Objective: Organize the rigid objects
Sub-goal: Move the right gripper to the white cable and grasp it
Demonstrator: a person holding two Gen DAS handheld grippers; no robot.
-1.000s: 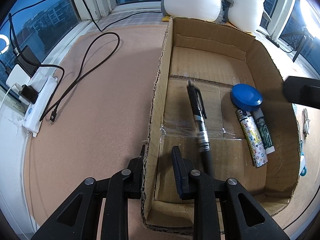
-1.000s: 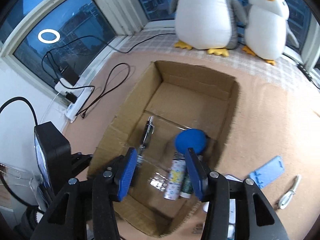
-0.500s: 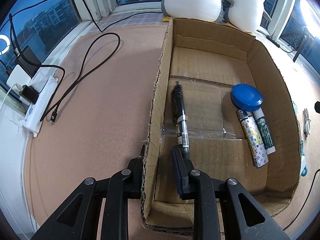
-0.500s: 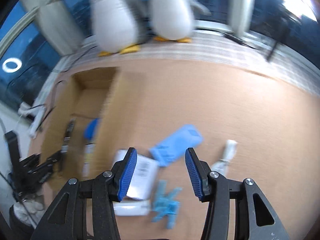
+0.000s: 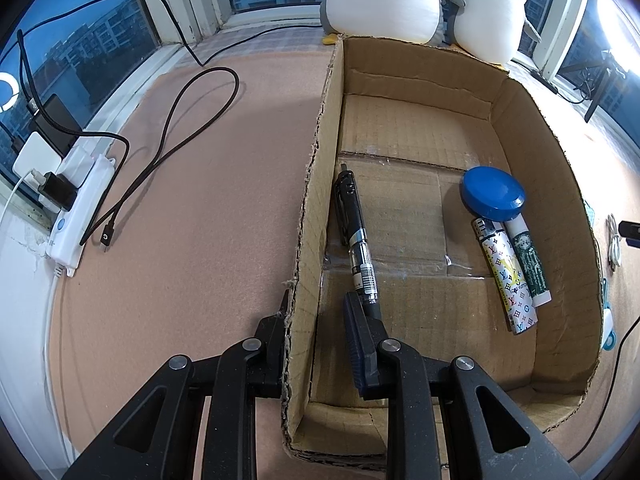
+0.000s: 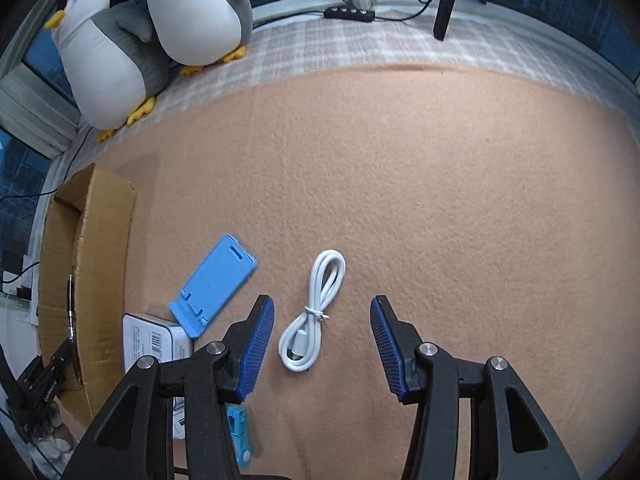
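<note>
Two tools working: my left tool [image 5: 316, 320] clamps the cardboard box [image 5: 536, 128] wall, steadying it, while my right tool [image 6: 322, 344] hovers open over the white cable [image 6: 316, 312], ready to grab.

My left gripper [image 5: 316, 320] clamps the cardboard box [image 5: 520, 128] wall. Inside lie a black pen [image 5: 354, 236], blue lid [image 5: 494, 194], patterned lighter [image 5: 506, 280].
</note>
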